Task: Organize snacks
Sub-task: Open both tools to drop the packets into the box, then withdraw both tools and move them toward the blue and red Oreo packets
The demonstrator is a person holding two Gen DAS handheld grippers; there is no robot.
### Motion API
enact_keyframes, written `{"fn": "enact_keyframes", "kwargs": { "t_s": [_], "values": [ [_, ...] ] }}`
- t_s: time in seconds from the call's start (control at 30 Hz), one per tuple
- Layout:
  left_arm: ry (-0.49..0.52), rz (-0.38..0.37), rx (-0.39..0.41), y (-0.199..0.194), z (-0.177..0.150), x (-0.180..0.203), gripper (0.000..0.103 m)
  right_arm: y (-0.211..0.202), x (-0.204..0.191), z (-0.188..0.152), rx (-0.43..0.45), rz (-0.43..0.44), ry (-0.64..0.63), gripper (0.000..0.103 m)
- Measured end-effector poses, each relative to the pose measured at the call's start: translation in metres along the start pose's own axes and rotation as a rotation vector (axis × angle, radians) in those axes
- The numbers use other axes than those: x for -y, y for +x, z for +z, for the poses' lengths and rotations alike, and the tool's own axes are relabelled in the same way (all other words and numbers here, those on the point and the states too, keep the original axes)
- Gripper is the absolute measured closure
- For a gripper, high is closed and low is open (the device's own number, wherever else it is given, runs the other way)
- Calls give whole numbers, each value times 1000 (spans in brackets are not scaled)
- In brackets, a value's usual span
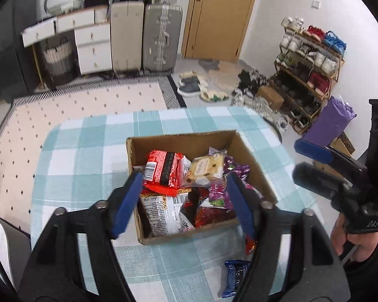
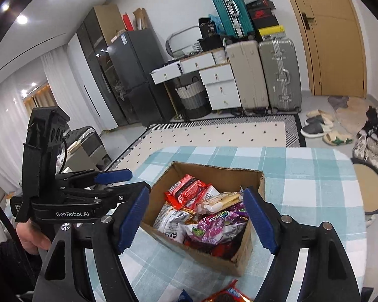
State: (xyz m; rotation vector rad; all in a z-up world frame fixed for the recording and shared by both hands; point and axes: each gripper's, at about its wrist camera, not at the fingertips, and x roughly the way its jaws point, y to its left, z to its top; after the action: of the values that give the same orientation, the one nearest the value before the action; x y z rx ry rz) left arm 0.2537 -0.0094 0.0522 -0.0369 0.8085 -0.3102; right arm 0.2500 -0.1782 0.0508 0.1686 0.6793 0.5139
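Observation:
An open cardboard box (image 1: 138,229) (image 2: 215,261) sits on the checked tablecloth, filled with several snack packets: a red packet (image 1: 162,172) (image 2: 186,191), a pale biscuit pack (image 1: 205,170) (image 2: 219,201), a white packet (image 1: 161,214) (image 2: 171,221) and purple candy bags (image 1: 218,188) (image 2: 216,226). My left gripper (image 1: 182,201) is open and empty, held above the box's near side. My right gripper (image 2: 196,219) is open and empty, above the box too. A blue packet (image 1: 234,276) and a red cookie packet (image 2: 226,294) lie on the table in front of the box.
The table (image 1: 88,138) (image 2: 302,176) has a teal-and-white checked cloth. The right gripper shows in the left wrist view (image 1: 312,161), the left gripper in the right wrist view (image 2: 108,178). A round stool (image 2: 368,188) stands right of the table. Suitcases, drawers and a shoe rack stand beyond.

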Motion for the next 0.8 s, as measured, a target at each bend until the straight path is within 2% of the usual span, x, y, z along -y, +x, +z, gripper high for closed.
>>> {"fn": "enact_keyframes", "kwargs": {
  "t_s": [0.07, 0.17, 0.5, 0.57, 0.63, 0.7, 0.8],
  "values": [
    [5, 3, 45, -18, -6, 6, 23, -15, -6, -4, 24, -4, -11, 19],
    [9, 7, 90, -40, -14, 13, 23, -40, -15, -16, 73, -4, -11, 18],
    [23, 24, 155, -92, -60, 38, 18, -107, -42, -65, 205, -30, -18, 13],
    [21, 39, 174, -101, -71, 41, 16, -118, -46, -76, 230, -29, -15, 6],
    [20, 54, 196, -110, -83, 45, 13, -131, -53, -88, 267, -26, -27, 2],
    [17, 69, 205, -115, -93, 49, 0, -141, -61, -98, 287, -36, -56, 2],
    [19, 115, 238, -123, -107, 54, 1, -155, -71, -114, 310, -61, -89, 1]
  ]
}}
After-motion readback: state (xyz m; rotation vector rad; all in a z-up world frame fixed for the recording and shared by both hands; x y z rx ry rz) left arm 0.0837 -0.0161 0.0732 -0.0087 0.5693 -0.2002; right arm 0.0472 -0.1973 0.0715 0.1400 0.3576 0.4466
